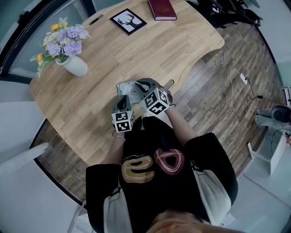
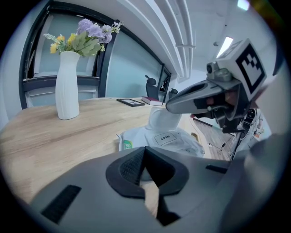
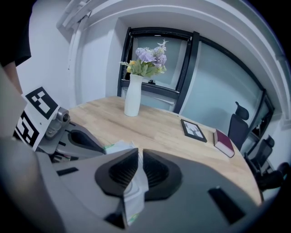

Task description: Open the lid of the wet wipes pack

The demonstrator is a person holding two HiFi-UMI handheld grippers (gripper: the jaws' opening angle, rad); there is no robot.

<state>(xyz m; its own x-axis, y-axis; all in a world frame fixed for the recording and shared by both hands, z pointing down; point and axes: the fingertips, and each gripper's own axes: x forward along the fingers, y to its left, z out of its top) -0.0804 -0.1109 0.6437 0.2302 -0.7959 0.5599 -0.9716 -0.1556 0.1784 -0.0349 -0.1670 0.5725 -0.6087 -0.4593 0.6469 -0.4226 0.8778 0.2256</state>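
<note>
The white wet wipes pack (image 1: 128, 88) lies near the table's front edge, with an "OPEN" label (image 2: 164, 137) on top. My left gripper (image 1: 122, 99) is at the pack's near edge, and its jaws look shut on that edge (image 2: 144, 152). My right gripper (image 1: 142, 87) reaches over the pack from the right. It is shut on the white lid flap (image 3: 133, 191), which runs between its pads (image 3: 138, 157). In the left gripper view the lid (image 2: 163, 119) stands raised off the pack (image 2: 177, 142) toward the right gripper (image 2: 172, 107). The left gripper (image 3: 84, 139) shows beside the pack's corner (image 3: 116, 146).
On the wooden table (image 1: 91, 100) stand a white vase of flowers (image 1: 72, 63) at the far left, a framed deer picture (image 1: 128, 21) and a red book (image 1: 162, 9) at the back. A white cable (image 1: 232, 91) trails on the floor to the right.
</note>
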